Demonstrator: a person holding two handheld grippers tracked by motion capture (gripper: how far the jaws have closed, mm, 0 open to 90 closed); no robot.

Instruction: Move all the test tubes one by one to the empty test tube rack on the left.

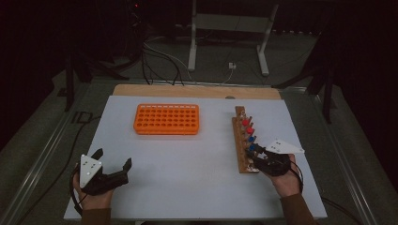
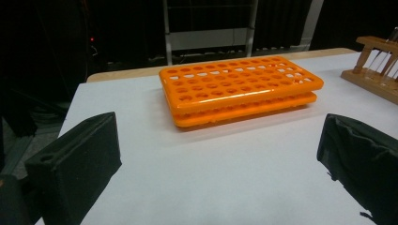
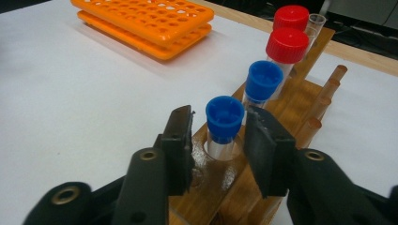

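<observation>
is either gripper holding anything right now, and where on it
Nothing is held. The right gripper brackets the nearest blue-capped tube, jaws not closed; the left gripper is open.

A clear test tube with a blue cap (image 3: 224, 118) stands upright in the nearest occupied hole of a wooden rack (image 3: 220, 183), its glass body showing below the ribbed cap. It sits between the two black jaws, which stand on either side without clearly touching it. Behind it in the same row stand another blue-capped tube (image 3: 263, 80) and two red-capped tubes (image 3: 287, 45)
</observation>
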